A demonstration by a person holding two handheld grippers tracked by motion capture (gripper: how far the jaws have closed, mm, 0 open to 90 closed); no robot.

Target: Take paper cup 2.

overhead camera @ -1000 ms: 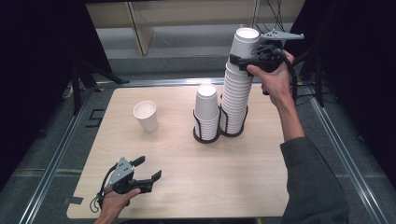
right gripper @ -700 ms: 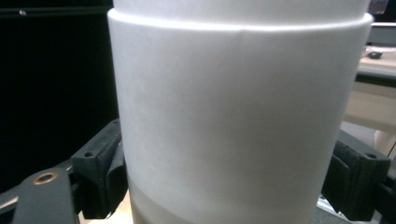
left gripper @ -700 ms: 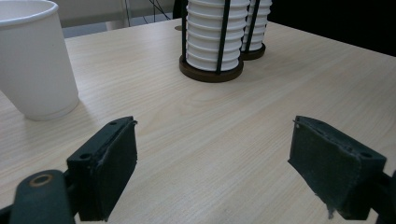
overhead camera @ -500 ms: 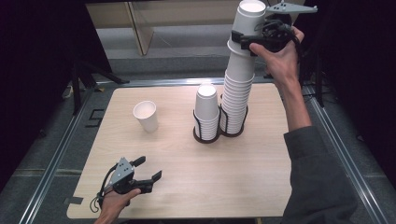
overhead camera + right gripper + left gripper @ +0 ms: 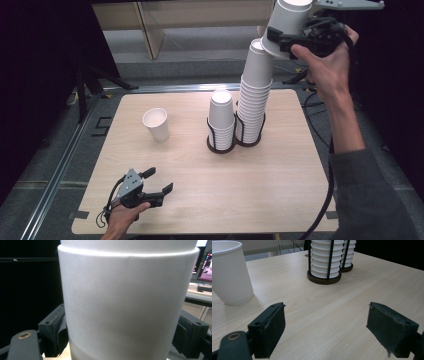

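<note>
one cup (image 5: pixel 287 25) just came off the tall stack (image 5: pixel 255 95), upper right, clamped in the right gripper (image 5: pixel 280 40); left gripper (image 5: pixel 157 182) idle, jaws apart, empty.

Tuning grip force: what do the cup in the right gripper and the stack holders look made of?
Cup in the right gripper: looks like white matte paper, with a rolled rim and no gloss. Stack holders: thin black uprights, probably metal wire, on a dark round base; whether that base is wood or plastic cannot be told.

Matt white paper cup (image 5: pixel 127 302) – pale, smooth wood-grain table (image 5: pixel 240 190)
</note>
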